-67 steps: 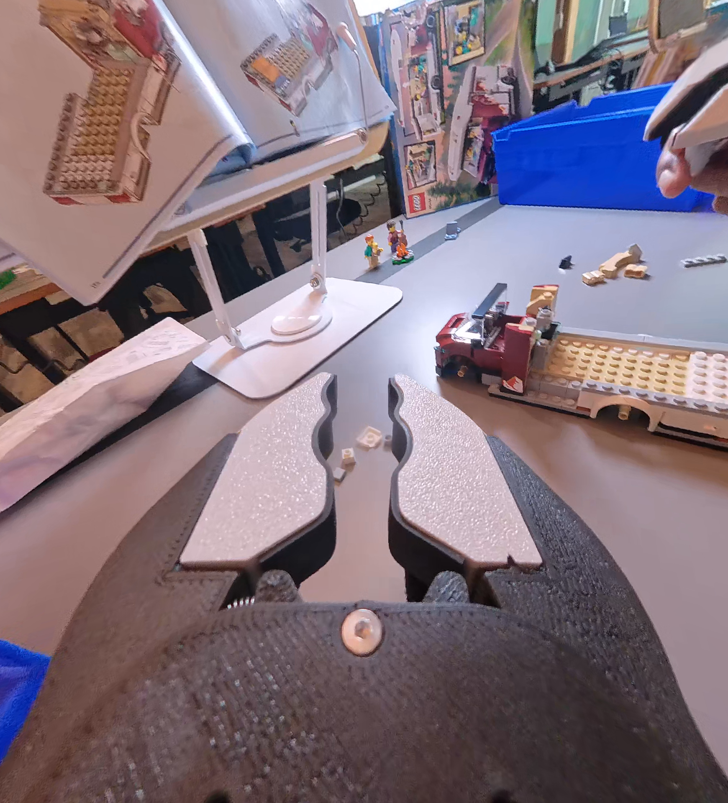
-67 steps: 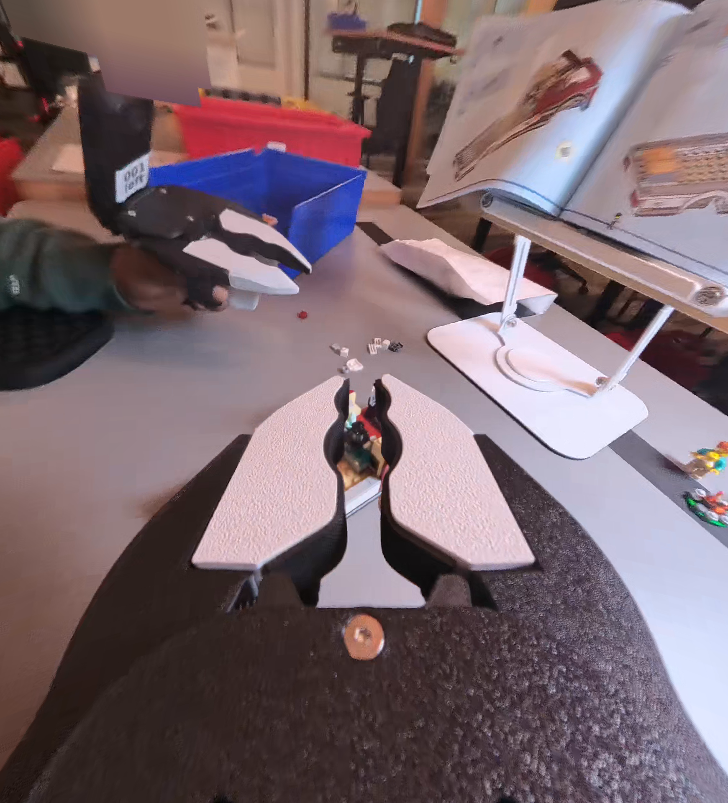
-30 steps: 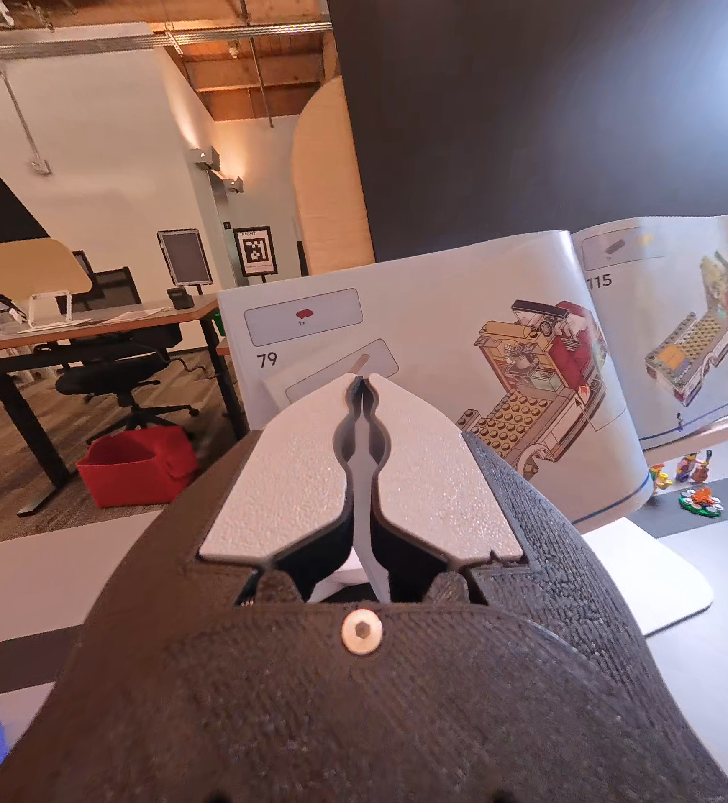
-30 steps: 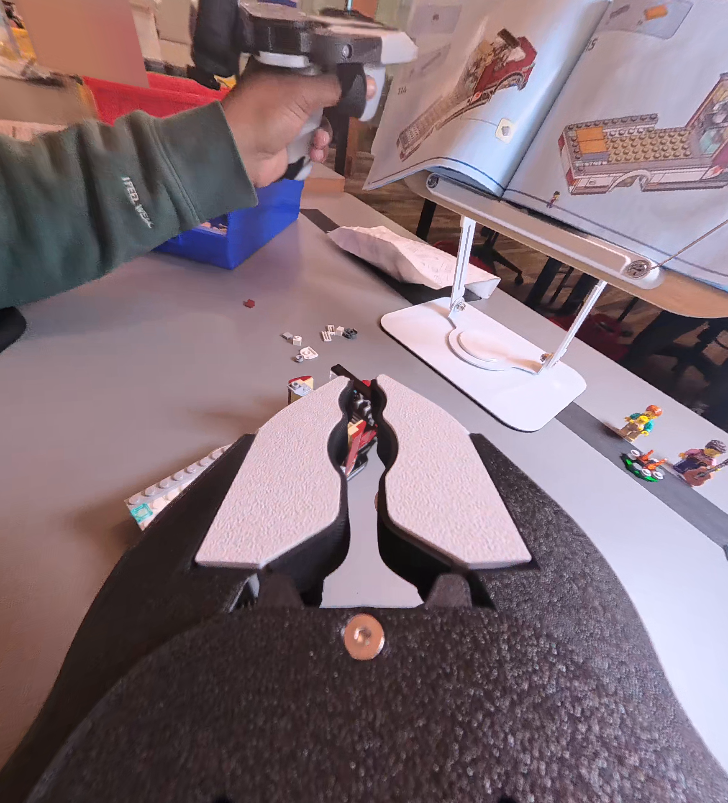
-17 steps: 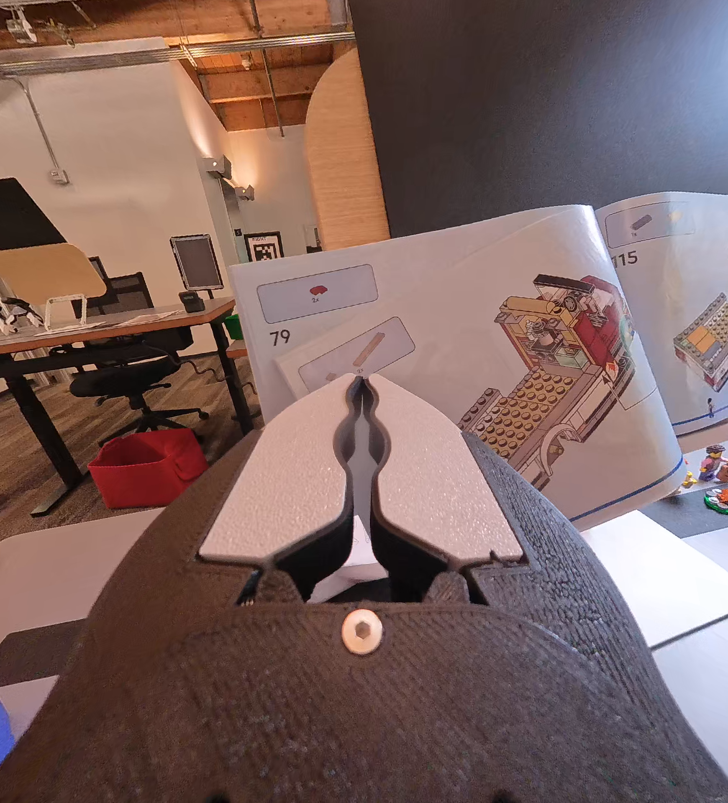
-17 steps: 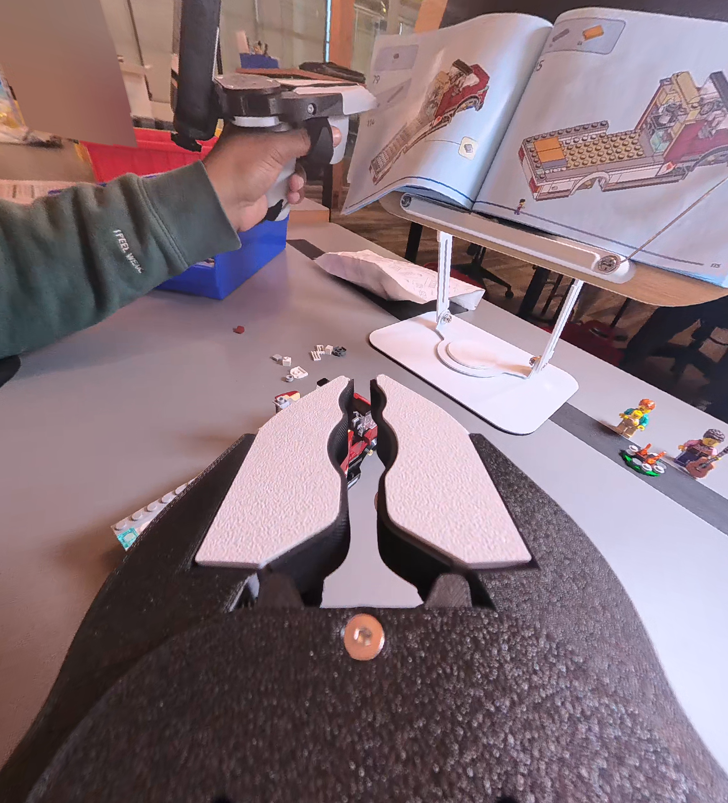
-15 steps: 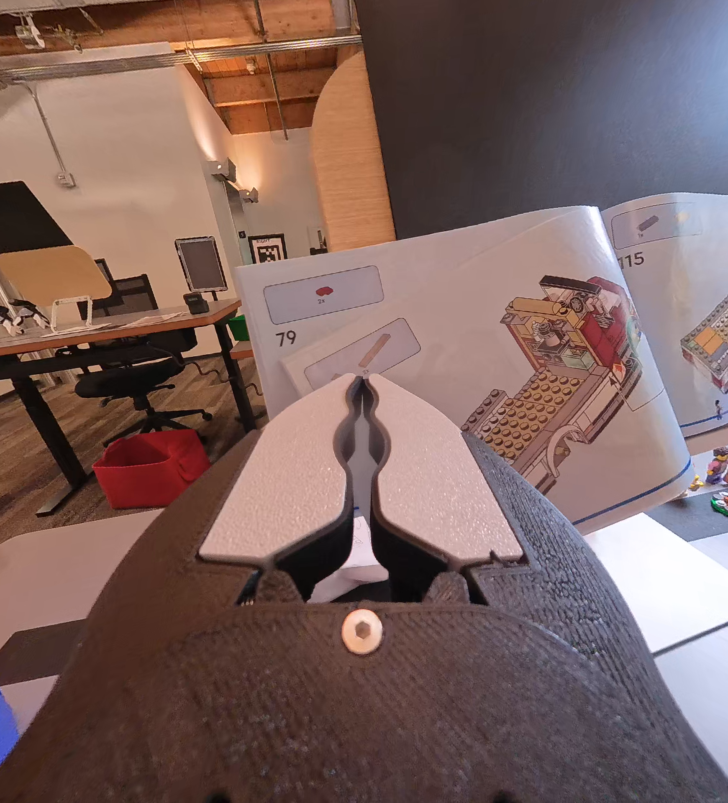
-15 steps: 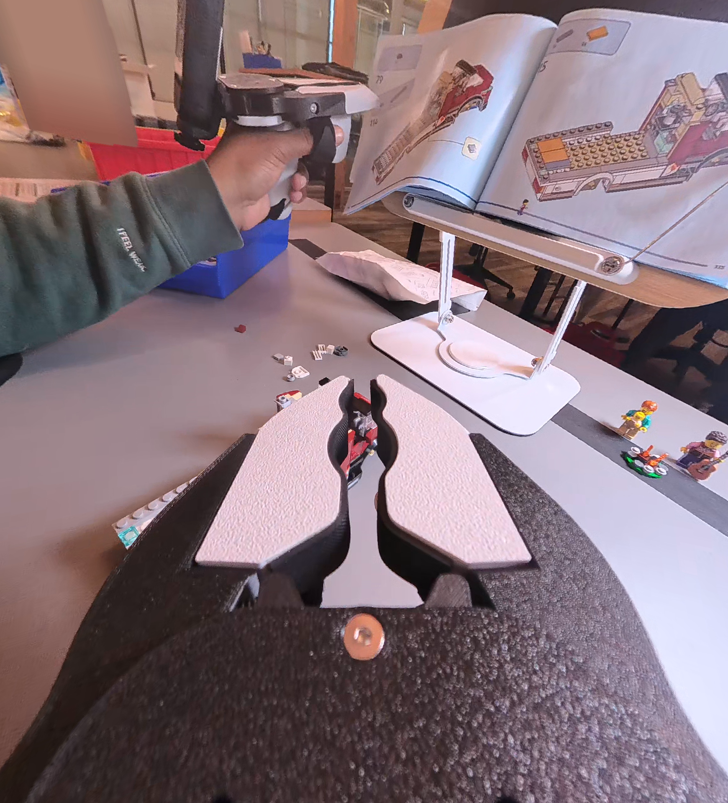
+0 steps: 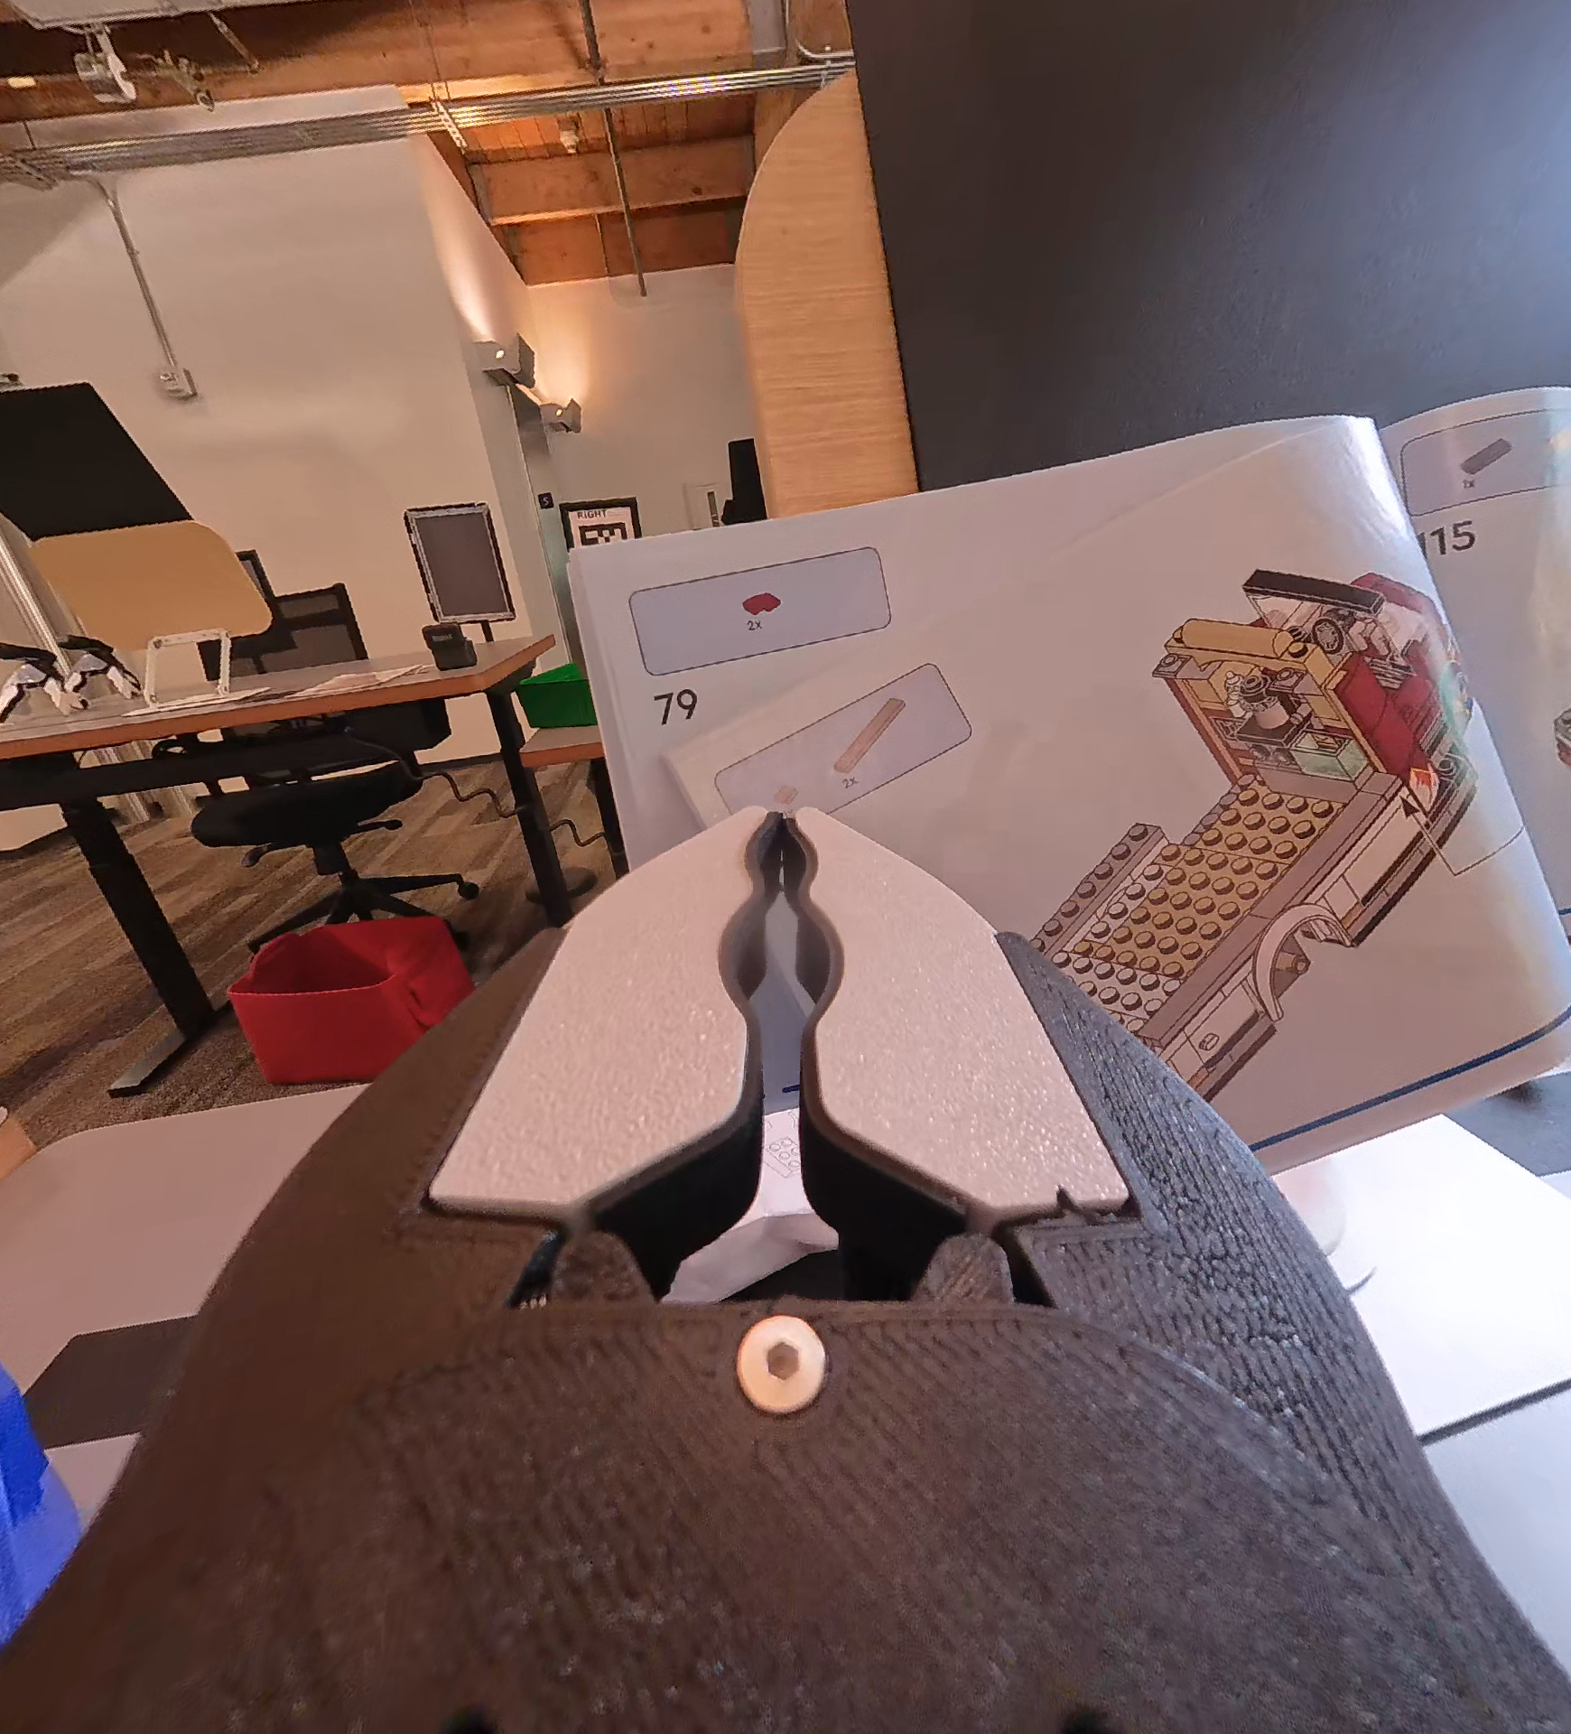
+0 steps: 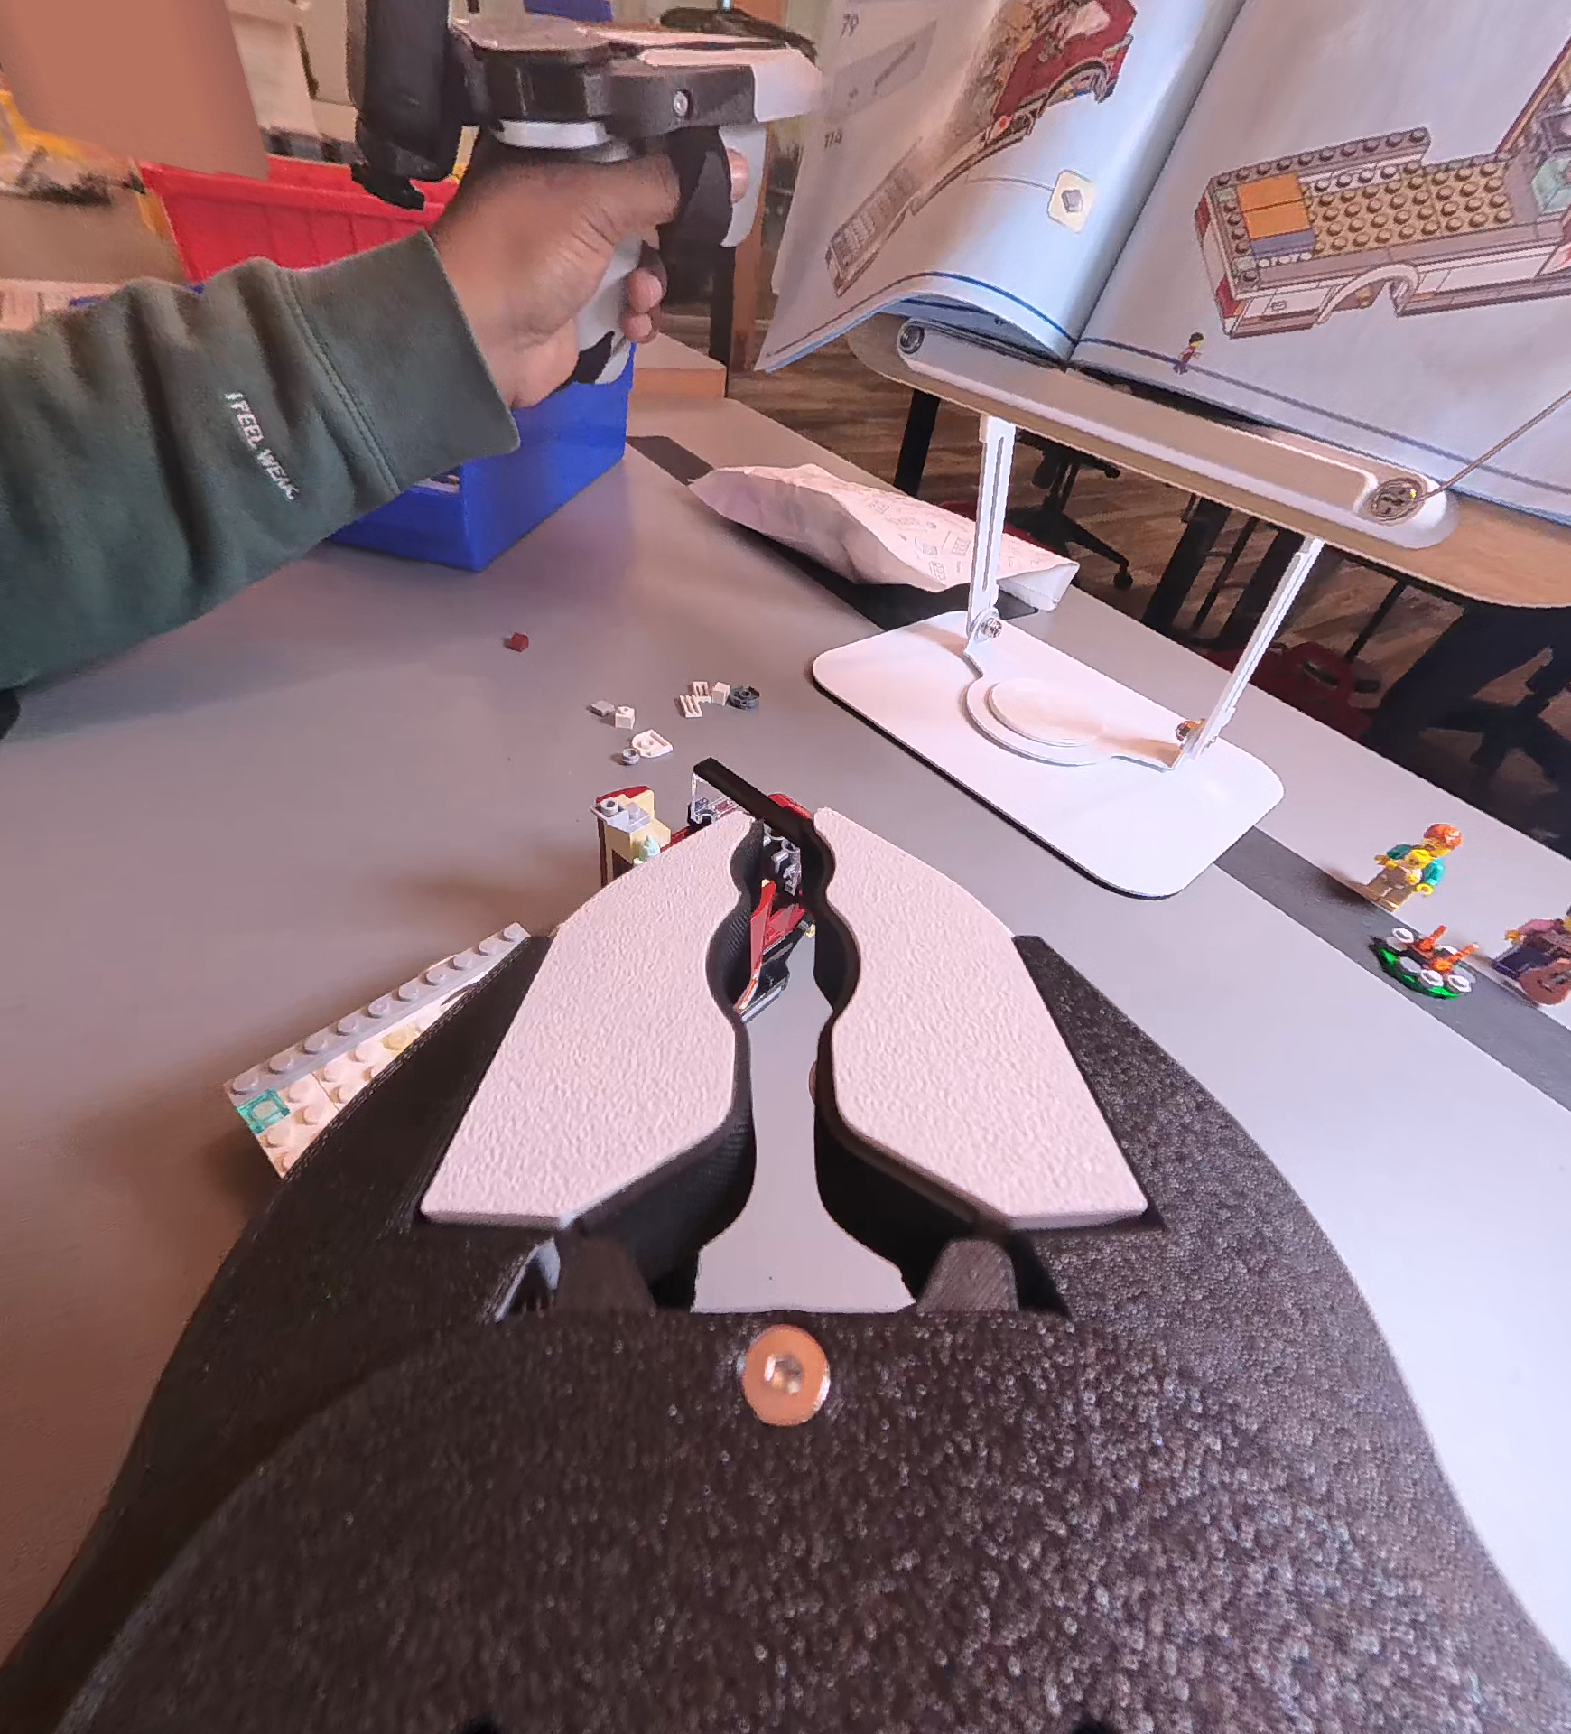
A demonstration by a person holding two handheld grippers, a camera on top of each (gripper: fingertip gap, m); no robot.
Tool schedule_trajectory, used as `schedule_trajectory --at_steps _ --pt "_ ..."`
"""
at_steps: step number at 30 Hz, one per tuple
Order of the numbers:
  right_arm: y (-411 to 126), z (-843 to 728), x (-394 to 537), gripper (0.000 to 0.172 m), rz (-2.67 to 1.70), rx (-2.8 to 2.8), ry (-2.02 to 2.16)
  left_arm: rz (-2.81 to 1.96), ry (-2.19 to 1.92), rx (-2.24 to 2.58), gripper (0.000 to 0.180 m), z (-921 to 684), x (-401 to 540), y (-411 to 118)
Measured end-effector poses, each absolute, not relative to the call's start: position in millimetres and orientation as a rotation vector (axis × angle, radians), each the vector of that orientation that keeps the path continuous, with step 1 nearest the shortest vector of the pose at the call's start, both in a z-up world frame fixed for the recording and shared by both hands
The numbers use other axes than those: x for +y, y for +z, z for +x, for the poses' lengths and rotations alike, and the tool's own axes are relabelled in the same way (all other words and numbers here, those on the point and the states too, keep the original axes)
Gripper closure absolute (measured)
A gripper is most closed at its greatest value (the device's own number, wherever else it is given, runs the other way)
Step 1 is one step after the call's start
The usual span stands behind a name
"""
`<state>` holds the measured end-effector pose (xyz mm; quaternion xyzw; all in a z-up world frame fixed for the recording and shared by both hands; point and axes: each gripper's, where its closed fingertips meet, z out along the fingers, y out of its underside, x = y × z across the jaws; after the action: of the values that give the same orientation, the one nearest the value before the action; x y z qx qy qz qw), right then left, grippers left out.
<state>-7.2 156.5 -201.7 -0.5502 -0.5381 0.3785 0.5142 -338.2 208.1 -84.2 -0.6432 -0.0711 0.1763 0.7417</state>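
My left gripper [image 9: 780, 821] is raised off the table and shut on the edge of a page of the open instruction booklet [image 9: 1091, 704]. The right wrist view shows it at the booklet's left edge [image 10: 786, 80], held by a hand in a green sleeve [image 10: 153, 450]. My right gripper [image 10: 782, 835] is low over the grey table [image 10: 200, 844] and shut on the red cab of a brick truck [image 10: 768, 924]. The cab's black bar [image 10: 735, 783] sticks out past the fingertips. The truck's white studded bed [image 10: 369, 1041] runs out to the left under the gripper.
The booklet lies on a white stand [image 10: 1044, 732]. On the table are several loose small bricks [image 10: 669, 713], a small red brick [image 10: 516, 643], a white bag [image 10: 876, 525], a blue bin [image 10: 519, 488] and minifigures [image 10: 1410, 868] on a dark strip at right. Left tips to right tips: about 35 cm.
The left gripper has risen from the table, shut, and taken a booklet page; over the last second the page has curled further over. The right gripper stays shut on the truck cab.
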Motion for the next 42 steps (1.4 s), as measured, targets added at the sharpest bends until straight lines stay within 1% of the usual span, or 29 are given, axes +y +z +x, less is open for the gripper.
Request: schedule_trajectory --at_steps 9,15,21,30,37,40,42 --pt "-205.0 -7.8 158.3 0.164 -1.341 -1.293 0.917 -1.393 0.332 -0.064 0.18 -301.6 211.5 -74.7" --pt "-206.0 -7.5 158.3 0.164 -1.342 -1.299 0.911 -1.421 0.266 0.128 0.18 -233.3 226.7 -81.6" --pt "-205.0 -6.9 158.4 0.164 -1.338 -1.3 0.907 -1.457 0.27 0.136 0.18 -225.8 231.3 -90.2" --pt "-203.1 -5.8 159.8 0.164 -1.334 -1.287 0.906 -1.517 0.3 0.09 0.18 -241.3 225.3 -108.7" --pt "-203.2 -5.3 160.0 0.164 -1.343 -1.282 0.925 -1.6 0.355 0.07 0.18 -268.6 199.5 -142.3" --pt "-210.2 -7.4 158.6 0.164 -1.373 -1.305 0.92 -1.581 0.299 0.159 0.18 -251.4 187.9 -146.2" --pt "-218.8 -8.9 157.5 0.162 -1.414 -1.338 0.902 -1.621 0.212 0.313 0.18 -220.1 183.6 -160.8"
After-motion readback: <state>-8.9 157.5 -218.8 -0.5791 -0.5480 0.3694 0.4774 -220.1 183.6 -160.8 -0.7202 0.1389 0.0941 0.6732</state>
